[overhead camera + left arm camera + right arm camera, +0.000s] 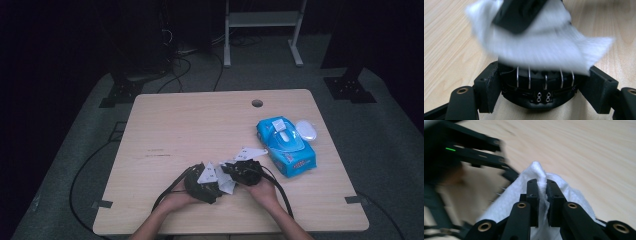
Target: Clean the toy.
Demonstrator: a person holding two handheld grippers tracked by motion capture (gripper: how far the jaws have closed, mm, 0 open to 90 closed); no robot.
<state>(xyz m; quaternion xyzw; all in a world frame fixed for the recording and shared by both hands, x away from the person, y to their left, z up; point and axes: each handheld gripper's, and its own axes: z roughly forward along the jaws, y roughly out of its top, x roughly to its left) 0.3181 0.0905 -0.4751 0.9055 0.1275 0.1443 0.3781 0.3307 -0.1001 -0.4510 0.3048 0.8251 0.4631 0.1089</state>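
A: Right gripper point(542, 192) clamped on white wipe point(564, 187), crumpled, soft, fibrous. Left gripper point(541, 92) gripping a black wired object point(537, 86) beneath it.

B: Both near blue wipes pack point(286, 144); farther, white lid point(306, 130).

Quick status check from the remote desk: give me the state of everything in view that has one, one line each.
Left hand-held gripper: jaws closed on the sides of a black object with metal wires.
Black object: held between those jaws, white wipe draped over it.
Right hand-held gripper: shut on the wipe.
White wipe: pinched, crumpled, blurred over the black object.
Blue wipes pack: lying flat on the table, flap raised.
White lid: apart, beside the pack.
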